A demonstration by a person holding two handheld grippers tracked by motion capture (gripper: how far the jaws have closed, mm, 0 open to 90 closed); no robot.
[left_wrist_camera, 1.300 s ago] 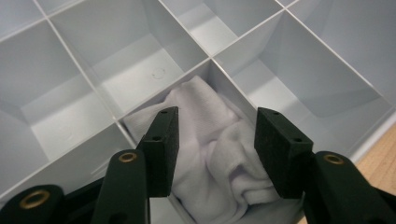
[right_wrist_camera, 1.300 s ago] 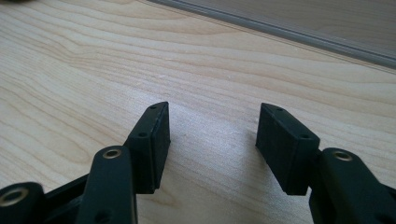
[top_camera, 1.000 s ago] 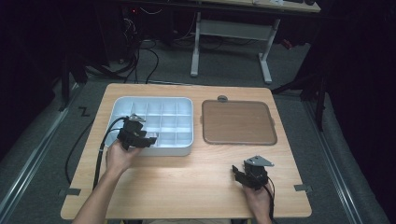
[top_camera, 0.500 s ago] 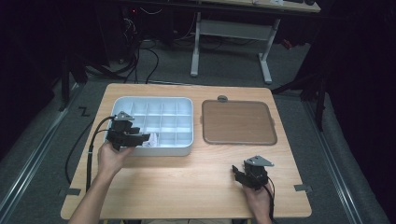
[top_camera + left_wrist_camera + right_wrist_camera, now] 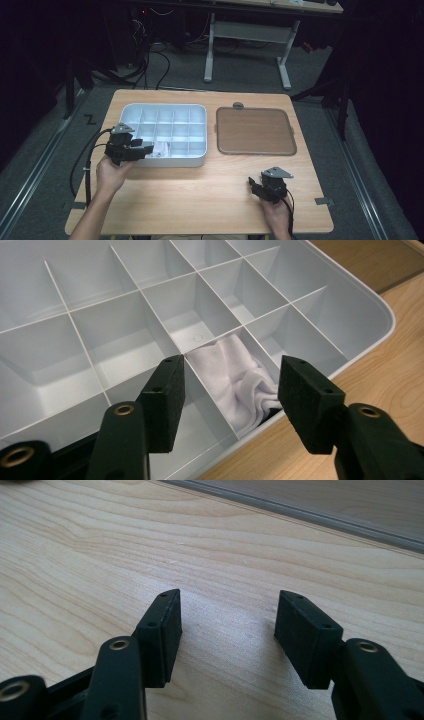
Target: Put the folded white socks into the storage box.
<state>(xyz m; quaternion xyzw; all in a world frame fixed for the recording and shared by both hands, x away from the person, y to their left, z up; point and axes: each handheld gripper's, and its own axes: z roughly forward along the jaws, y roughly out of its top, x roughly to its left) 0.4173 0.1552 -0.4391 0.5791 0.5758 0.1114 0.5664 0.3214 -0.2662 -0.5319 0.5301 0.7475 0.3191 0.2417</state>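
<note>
Wooden table point(image 5: 200, 195): white cloth point(image 5: 240, 380) in tray compartment point(image 5: 350, 315), apparently untouched below gaping left gripper point(image 5: 227, 400).

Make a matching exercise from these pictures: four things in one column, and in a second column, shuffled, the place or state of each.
Things:
1. white cloth
2. brown tray
3. left gripper
4. right gripper

Places or states:
A. open above bare wooden table
B. crumpled in a front-row compartment of the divided box
C. flat on the table, right of the box
D. open above the box's near edge, holding nothing

Pairs: 1-B, 2-C, 3-D, 4-A
</note>
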